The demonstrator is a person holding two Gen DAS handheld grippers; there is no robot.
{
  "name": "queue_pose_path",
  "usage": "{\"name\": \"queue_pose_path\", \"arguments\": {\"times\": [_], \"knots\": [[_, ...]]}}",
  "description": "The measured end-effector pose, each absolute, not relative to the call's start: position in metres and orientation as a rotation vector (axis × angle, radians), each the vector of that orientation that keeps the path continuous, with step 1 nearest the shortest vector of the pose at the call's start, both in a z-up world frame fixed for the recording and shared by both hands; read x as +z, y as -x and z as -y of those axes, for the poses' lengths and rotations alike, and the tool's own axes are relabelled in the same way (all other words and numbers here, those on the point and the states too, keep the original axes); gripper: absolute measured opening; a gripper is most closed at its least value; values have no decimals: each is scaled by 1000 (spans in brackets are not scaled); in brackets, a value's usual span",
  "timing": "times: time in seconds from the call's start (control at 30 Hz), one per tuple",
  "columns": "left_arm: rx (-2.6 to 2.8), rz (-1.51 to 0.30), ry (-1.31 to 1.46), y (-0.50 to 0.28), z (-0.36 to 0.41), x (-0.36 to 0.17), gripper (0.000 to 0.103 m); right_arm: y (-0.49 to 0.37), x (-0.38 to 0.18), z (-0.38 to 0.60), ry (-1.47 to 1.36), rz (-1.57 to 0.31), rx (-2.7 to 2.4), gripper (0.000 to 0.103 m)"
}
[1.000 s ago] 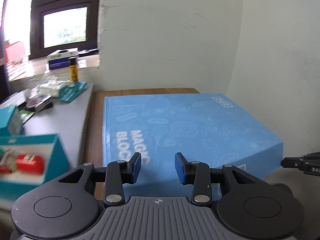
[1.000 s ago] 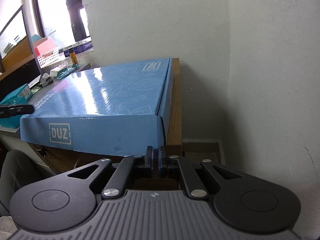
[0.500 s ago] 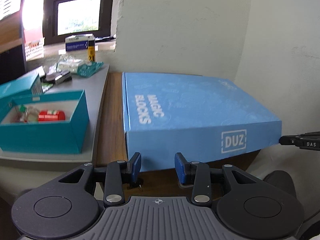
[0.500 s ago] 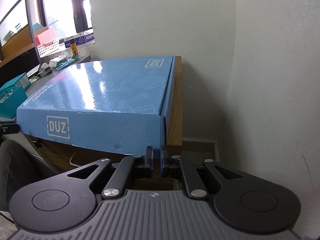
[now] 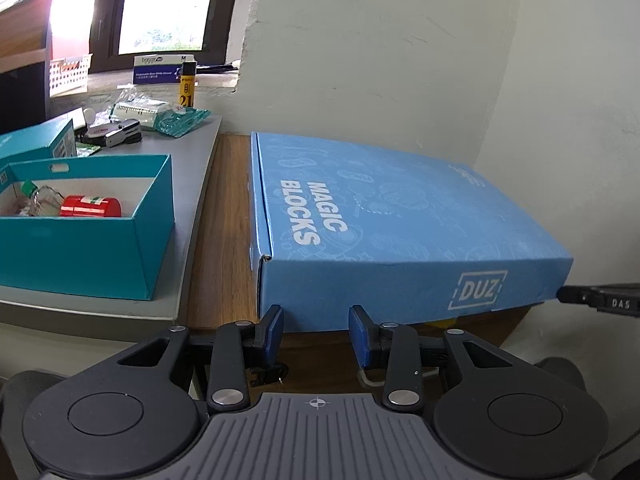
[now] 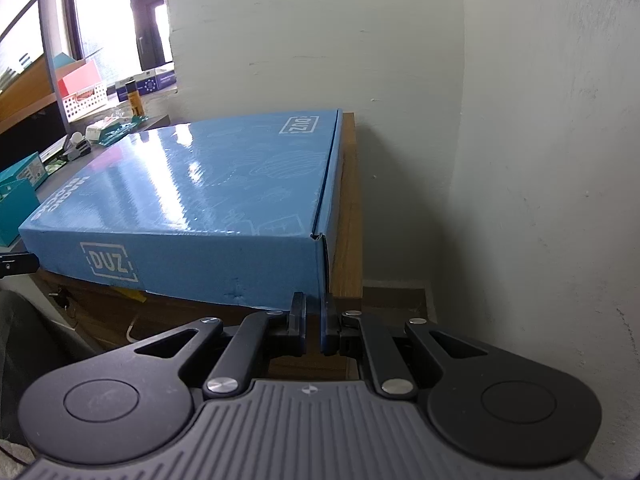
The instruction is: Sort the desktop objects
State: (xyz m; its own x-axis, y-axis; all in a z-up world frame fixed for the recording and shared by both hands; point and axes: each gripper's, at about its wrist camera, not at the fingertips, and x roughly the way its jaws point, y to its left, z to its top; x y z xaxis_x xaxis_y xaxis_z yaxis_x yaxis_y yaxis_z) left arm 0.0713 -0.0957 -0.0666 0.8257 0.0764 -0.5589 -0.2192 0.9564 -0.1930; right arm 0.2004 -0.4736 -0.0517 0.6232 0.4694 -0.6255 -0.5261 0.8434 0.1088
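A large blue "MAGIC BLOCKS" box (image 5: 400, 216) lies flat on a wooden desk (image 5: 224, 240), its front edge overhanging slightly. My left gripper (image 5: 316, 332) stands open just in front of the box's front left corner, with nothing between its fingers. In the right wrist view, the same blue box (image 6: 192, 200) fills the left. My right gripper (image 6: 314, 316) is shut and empty, just in front of the box's front right corner. An open teal box (image 5: 80, 248) at the left holds a red container (image 5: 90, 206) and a small bottle (image 5: 40, 198).
A grey surface (image 5: 188, 184) left of the desk carries a stapler (image 5: 116, 134), green packets (image 5: 180, 120) and a teal lid (image 5: 36, 140). White walls (image 6: 520, 160) close off the back and right. The window sill (image 5: 120, 76) holds a white basket and a carton.
Both grippers have drawn back and dropped from over the blue box to its front edge. The left view now takes in the teal box. Jaw openings are unchanged.
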Motion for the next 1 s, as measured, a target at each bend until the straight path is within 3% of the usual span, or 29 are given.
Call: {"name": "queue_pose_path", "arguments": {"times": [1.0], "knots": [[193, -569, 285, -61, 109, -72, 42, -167, -58, 478, 50, -665, 583, 13]]}}
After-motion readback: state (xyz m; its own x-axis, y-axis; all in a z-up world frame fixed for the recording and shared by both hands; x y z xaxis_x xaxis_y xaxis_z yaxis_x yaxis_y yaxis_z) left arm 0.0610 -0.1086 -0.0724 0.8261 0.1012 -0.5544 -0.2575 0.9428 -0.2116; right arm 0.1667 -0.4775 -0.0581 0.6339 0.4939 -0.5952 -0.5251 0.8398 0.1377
